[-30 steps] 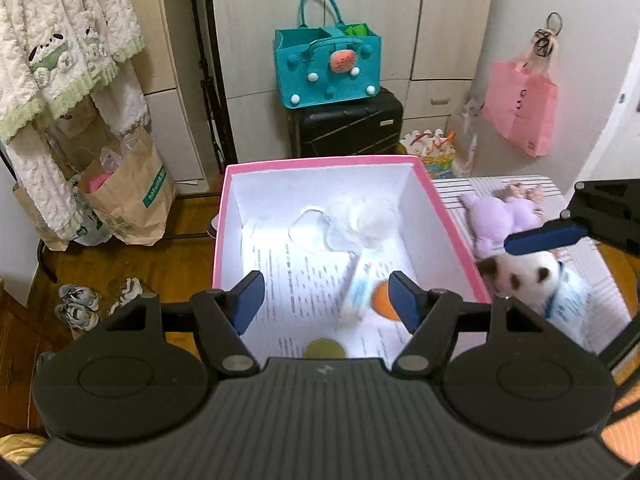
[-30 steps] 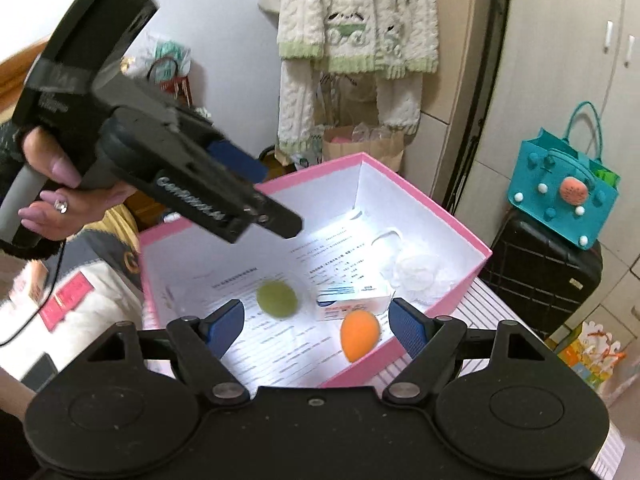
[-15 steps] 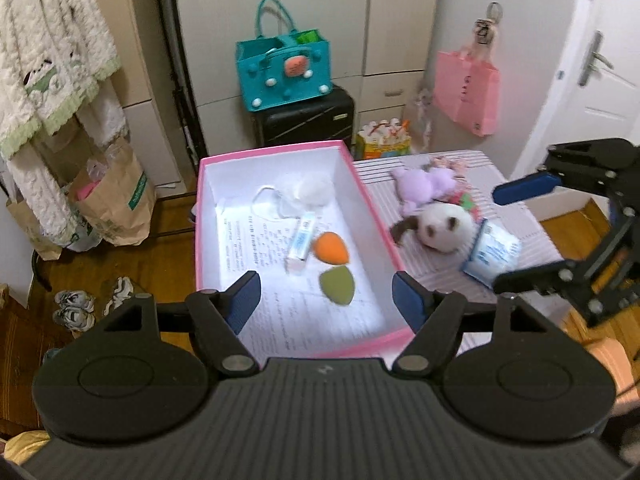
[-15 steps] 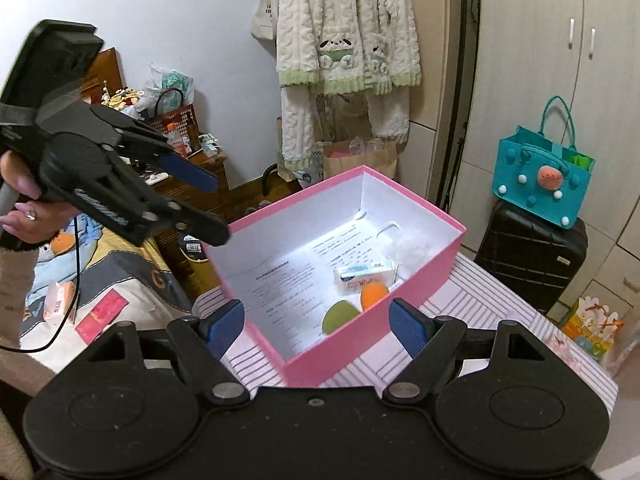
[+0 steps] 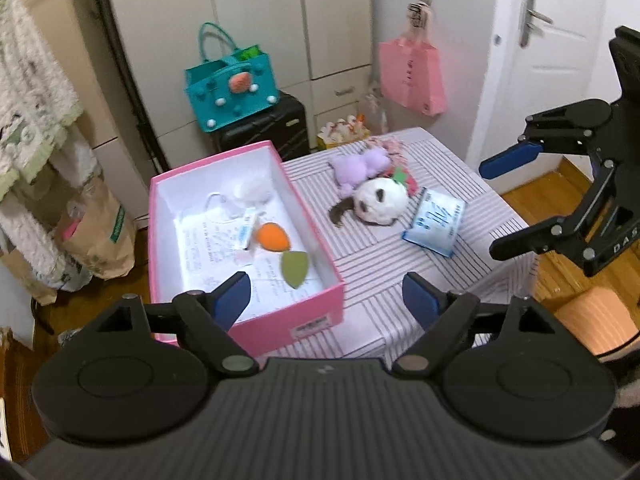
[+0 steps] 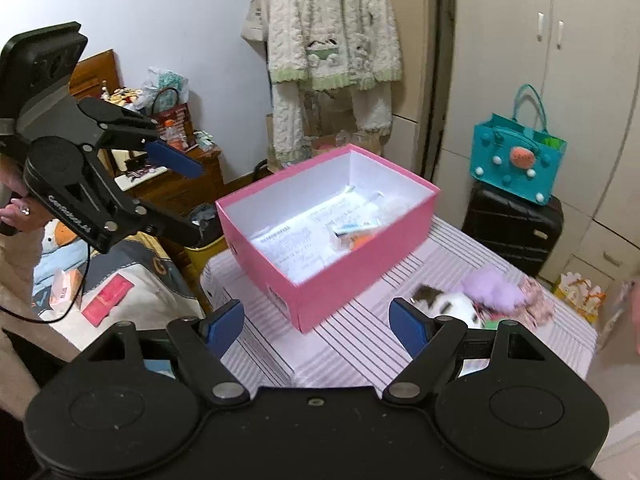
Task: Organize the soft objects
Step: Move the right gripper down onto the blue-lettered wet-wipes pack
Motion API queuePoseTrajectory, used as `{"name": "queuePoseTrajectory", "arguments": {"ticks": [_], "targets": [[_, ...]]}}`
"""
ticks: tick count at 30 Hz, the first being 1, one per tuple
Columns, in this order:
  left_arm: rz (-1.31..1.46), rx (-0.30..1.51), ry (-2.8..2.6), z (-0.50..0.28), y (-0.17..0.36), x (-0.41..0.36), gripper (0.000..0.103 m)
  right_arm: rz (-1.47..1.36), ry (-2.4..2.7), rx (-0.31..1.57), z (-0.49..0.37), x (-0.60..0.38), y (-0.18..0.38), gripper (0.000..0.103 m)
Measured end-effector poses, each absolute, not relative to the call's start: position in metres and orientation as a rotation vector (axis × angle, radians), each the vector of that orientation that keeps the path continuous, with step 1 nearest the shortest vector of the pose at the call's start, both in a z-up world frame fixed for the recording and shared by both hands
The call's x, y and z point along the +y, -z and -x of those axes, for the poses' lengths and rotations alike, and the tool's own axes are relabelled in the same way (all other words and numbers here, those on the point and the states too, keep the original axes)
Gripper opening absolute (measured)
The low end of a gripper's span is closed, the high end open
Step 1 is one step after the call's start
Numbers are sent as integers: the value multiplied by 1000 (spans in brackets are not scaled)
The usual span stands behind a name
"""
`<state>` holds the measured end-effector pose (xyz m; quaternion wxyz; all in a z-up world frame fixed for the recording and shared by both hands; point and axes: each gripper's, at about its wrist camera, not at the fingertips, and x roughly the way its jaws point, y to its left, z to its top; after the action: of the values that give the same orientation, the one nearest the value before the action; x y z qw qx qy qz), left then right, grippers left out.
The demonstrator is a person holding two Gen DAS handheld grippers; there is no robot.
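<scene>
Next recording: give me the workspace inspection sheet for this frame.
Surface: striped tablecloth.
Job's things: pink box holds orange sponge, green sponge, small carton; panda plush, purple plush, tissue pack lie outside it.
Clutter: nothing seen.
Grippers: left gripper opening, empty; right gripper open, empty.
Cables: black cable below the hand.
Surroundings: teal bag on suitcase, pink bag, hanging robe.
</scene>
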<state>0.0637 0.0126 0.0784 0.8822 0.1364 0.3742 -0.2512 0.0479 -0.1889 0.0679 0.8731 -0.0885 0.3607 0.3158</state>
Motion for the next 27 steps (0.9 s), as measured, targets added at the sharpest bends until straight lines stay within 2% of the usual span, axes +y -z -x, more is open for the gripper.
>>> {"name": "queuePoseTrajectory", "arguments": {"ticks": [9, 15, 21, 24, 27], "targets": [[-302, 852, 630, -76, -40, -33, 87, 169, -594, 776, -32, -223, -33, 84], [-364, 812, 635, -91, -3, -66, 87, 211, -563, 741, -31, -249, 1, 84], [-350, 801, 667, -101, 13, -94, 84, 313, -468, 698, -44, -269, 33, 84], [-333, 811, 676, -106, 22, -108, 79, 430, -432, 637, -50, -272, 44, 84], [-315, 829, 675, -113, 35, -117, 79, 364, -452, 684, -71, -285, 50, 84]]}}
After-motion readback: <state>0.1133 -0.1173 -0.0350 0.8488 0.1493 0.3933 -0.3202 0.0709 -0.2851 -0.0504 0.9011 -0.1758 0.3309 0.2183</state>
